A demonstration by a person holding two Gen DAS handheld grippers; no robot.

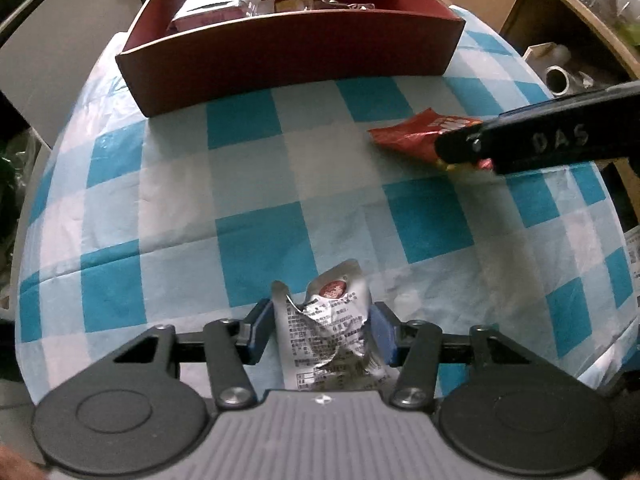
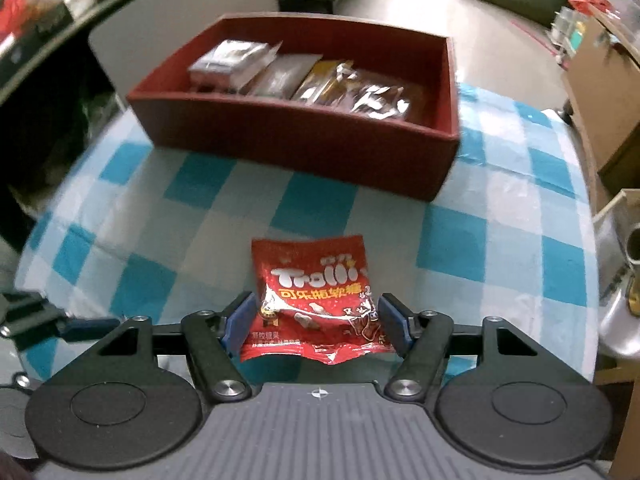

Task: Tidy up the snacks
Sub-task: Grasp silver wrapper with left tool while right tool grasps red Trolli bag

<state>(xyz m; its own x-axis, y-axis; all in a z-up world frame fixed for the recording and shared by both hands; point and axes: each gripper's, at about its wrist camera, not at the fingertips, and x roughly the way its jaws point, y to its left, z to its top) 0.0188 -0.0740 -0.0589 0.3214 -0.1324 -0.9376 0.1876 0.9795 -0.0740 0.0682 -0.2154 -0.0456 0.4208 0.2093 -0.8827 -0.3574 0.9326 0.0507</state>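
Between blue pads [image 2: 239, 322], red packet [image 2: 316, 300], seemingly gripped.

From my left gripper [image 1: 320, 330], the box [image 1: 292, 64] sits at twelve o'clock on the tablecloth [image 1: 248, 184]; packets [image 2: 304, 76] lie inside it, one pouch [image 1: 416, 138] at two o'clock.

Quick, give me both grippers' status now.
Left gripper: shut on the silver snack packet.
Right gripper: shut on the red Trolli gummy bag.

Both wrist views look low and forward across the blue-and-white checked tablecloth [image 1: 248, 184] toward the far dark red open box [image 1: 288, 52]; right view sits rightward.
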